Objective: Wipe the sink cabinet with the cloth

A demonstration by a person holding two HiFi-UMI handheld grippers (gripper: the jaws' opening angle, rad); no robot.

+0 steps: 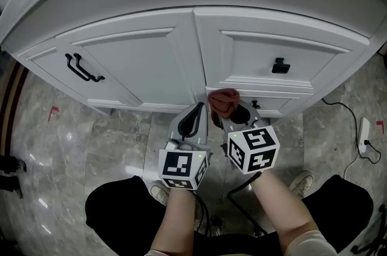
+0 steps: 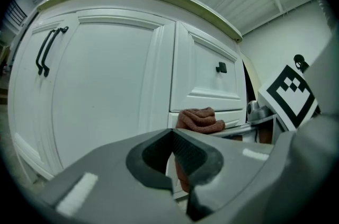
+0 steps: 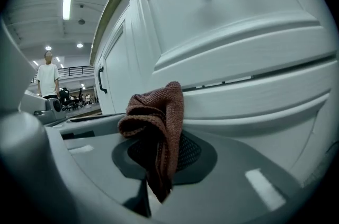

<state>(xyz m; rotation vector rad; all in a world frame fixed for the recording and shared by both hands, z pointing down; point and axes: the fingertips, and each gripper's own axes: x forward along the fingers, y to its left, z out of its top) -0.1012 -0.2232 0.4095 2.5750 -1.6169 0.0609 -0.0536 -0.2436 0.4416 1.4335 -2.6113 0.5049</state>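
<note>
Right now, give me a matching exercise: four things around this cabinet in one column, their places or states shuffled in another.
1 cloth
2 left gripper
3 bar handle
4 square knob

A on the door
B shut, empty
C on the drawer front
D clamped in right gripper

Pairs: 1-D, 2-B, 3-A, 4-C
</note>
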